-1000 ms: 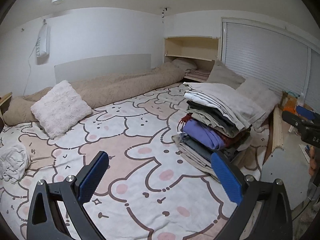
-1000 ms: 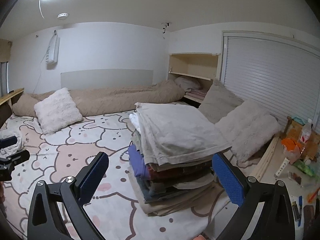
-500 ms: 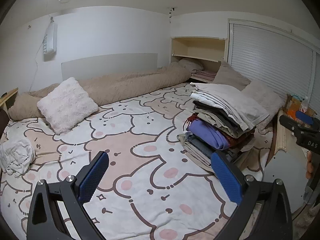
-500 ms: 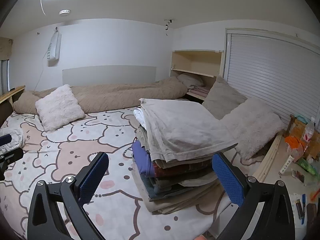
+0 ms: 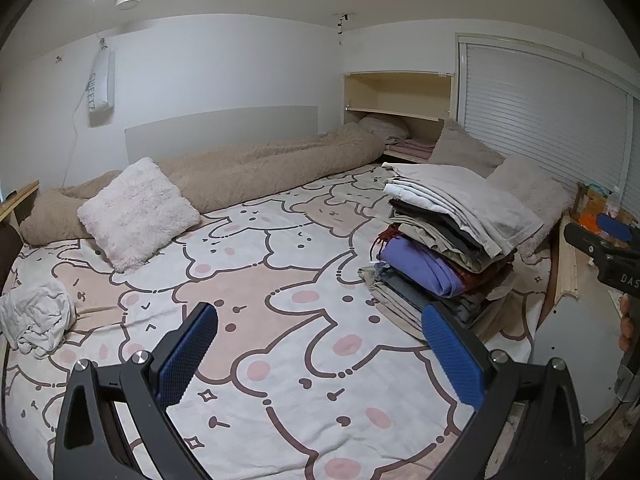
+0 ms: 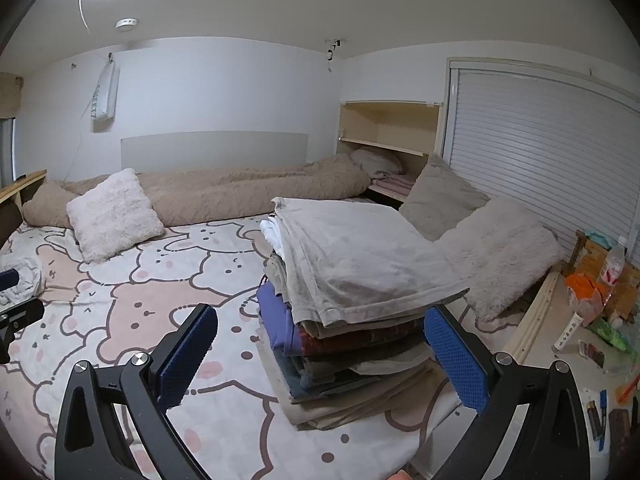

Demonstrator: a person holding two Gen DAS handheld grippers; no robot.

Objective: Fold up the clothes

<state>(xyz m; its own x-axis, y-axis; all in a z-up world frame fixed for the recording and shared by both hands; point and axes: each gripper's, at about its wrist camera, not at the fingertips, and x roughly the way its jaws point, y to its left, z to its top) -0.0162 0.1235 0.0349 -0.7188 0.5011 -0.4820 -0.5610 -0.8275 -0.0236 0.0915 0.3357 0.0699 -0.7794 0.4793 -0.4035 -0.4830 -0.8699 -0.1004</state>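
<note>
Both grippers hang above the bed with their blue pads spread wide and nothing between them: the left gripper (image 5: 320,354) over the cartoon-bear bedsheet (image 5: 280,280), the right gripper (image 6: 320,354) just in front of the stack of folded clothes (image 6: 352,300). The lower layers of that stack are mostly hidden under the pale grey garment on top; only their edges show — purple, dark red, denim, beige. A crumpled white garment (image 5: 36,316) lies unfolded near the bed's left edge, partly cut off in the right wrist view. A white pouch (image 5: 98,84) on the wall carries vertical lettering, too blurred to read with certainty. In the left view, the right gripper's body shows "DAS", the rest cut off.
</note>
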